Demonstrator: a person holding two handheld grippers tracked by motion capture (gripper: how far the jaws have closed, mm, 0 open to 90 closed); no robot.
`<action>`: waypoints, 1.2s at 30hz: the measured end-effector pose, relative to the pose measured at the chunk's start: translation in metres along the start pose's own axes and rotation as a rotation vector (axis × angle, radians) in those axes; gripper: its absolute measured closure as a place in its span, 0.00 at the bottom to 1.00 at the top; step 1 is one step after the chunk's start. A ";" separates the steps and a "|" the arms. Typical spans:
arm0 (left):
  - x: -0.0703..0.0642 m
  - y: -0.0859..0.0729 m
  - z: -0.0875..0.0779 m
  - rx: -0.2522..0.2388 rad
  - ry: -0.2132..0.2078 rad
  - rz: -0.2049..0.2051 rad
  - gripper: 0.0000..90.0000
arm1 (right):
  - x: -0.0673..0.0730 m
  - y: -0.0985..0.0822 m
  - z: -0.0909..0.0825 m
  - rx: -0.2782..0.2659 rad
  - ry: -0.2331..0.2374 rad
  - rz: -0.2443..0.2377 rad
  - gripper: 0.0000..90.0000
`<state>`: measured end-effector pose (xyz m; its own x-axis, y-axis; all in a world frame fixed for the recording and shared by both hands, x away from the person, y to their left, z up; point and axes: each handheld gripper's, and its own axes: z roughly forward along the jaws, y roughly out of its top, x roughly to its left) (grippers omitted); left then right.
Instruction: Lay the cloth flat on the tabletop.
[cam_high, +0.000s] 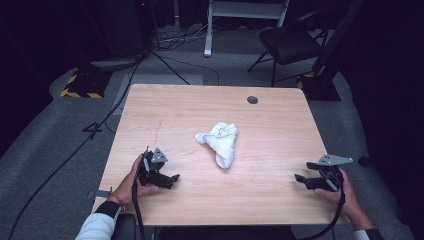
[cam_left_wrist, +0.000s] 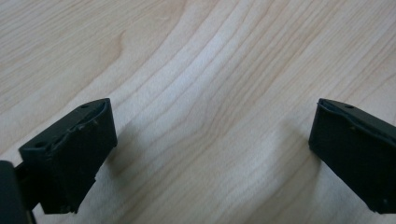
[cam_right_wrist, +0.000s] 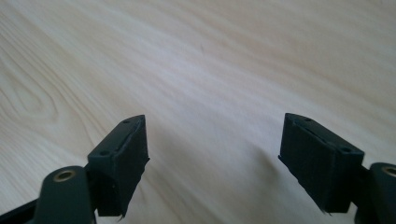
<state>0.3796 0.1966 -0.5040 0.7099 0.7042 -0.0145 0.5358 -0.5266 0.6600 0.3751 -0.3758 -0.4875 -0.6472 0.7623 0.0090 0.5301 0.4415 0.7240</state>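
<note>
White cloth (cam_high: 220, 141), crumpled into a loose heap, lies near the middle of the worktop (cam_high: 280, 150), slightly toward the far side. Nothing touches it.

Left tongs (cam_high: 172, 178): held in the person's left hand (cam_high: 131, 182), low over the near-left part of the worktop, tips aimed right, toward the centre. Jaws spread wide in the left gripper view, bare wood grain between them, nothing held. Well apart from the cloth.

Right tongs (cam_high: 302, 172): in the right hand (cam_high: 345, 195) by the near-right edge, tips pointing left. Jaws likewise spread wide, nothing between them but worktop. Also well apart from the cloth.

Edges and room: open wood all around the cloth on every side; both tongs have an unobstructed line to it. A dark round cable hole (cam_high: 252, 100) sits close to the far edge. Beyond the worktop: grey carpet, trailing cables, a black chair (cam_high: 292, 45).

No legible writing or labels.
</note>
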 end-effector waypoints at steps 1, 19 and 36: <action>0.000 0.001 0.002 -0.005 -0.013 0.012 0.02 | 0.000 0.005 0.003 -0.001 -0.006 -0.005 0.29; 0.003 0.080 0.048 -0.039 -0.096 0.107 0.26 | 0.074 0.113 0.068 -0.087 0.152 -0.207 0.48; 0.010 0.117 0.078 -0.045 -0.178 0.235 0.86 | 0.137 0.135 0.129 -0.042 0.232 -0.291 0.78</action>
<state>0.4850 0.1050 -0.4851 0.8831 0.4690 0.0134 0.3299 -0.6409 0.6931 0.4283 -0.1507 -0.4772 -0.8772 0.4776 -0.0489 0.2852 0.6004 0.7471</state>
